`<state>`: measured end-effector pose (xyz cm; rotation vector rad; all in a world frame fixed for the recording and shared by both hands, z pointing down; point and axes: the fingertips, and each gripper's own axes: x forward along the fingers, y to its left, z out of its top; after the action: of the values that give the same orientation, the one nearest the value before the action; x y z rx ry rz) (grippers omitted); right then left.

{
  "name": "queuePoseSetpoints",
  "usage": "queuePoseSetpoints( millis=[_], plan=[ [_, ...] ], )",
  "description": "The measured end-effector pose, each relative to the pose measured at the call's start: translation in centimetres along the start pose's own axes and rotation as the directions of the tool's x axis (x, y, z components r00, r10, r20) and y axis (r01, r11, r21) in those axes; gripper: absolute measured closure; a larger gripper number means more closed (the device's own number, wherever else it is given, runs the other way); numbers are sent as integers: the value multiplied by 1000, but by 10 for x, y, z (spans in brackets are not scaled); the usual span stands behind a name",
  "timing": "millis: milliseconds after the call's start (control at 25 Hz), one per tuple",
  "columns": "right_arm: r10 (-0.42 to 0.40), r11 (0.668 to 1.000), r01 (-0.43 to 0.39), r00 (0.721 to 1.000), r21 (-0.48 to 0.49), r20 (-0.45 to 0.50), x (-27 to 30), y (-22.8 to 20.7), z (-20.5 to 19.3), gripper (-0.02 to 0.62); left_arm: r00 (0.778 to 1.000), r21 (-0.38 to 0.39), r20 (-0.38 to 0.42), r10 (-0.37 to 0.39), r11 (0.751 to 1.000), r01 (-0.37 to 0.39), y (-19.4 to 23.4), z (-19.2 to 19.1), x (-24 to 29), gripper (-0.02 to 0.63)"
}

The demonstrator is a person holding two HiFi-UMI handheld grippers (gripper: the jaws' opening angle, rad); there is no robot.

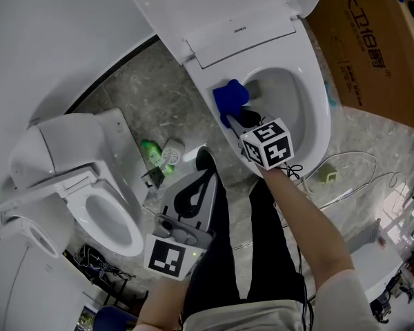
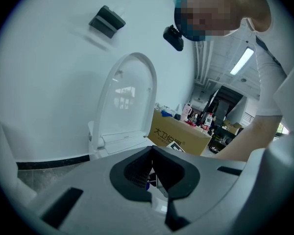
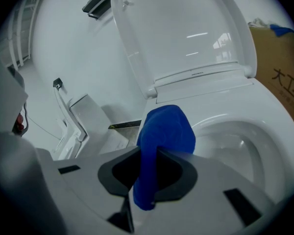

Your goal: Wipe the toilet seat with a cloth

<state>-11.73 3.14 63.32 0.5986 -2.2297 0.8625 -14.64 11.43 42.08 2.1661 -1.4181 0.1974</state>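
cloth: blue cloth (image 3: 164, 131), bunched, pressed on the toilet seat (image 1: 316, 81), rim at the person's left, near the hinge
handling: looks soft, light, limp; likely folds and drags rather than pushing stiff. Best held mid-bunch with a wad left out front.
right claw: (image 3: 147, 168) clamped on the cloth's fold, tail hanging below the jaws
left claw: (image 2: 152, 165) jaws together, nothing in them, held low, away from the bowl
surface: glossy white seat, curved, probably slick; lid (image 3: 186, 38) up
room: grey stone floor (image 1: 134, 95); second toilet (image 1: 90, 198) left, cardboard box (image 1: 372, 47) right, green bottle (image 1: 152, 154) between toilets
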Motion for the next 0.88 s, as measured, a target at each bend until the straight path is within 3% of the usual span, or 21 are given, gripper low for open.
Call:
queuePoseSetpoints(
  millis=[400,880],
  plan=[
    [0,999,1,1000,32,-17,-8,13,-21,545,1000,13,-13,-15,1000,16,-5,4,8,597],
    [-16,988,18,1000,155,-11,-30,17,-58,545,999,33,-19,-29,999,30,-14,6,20,597]
  ],
)
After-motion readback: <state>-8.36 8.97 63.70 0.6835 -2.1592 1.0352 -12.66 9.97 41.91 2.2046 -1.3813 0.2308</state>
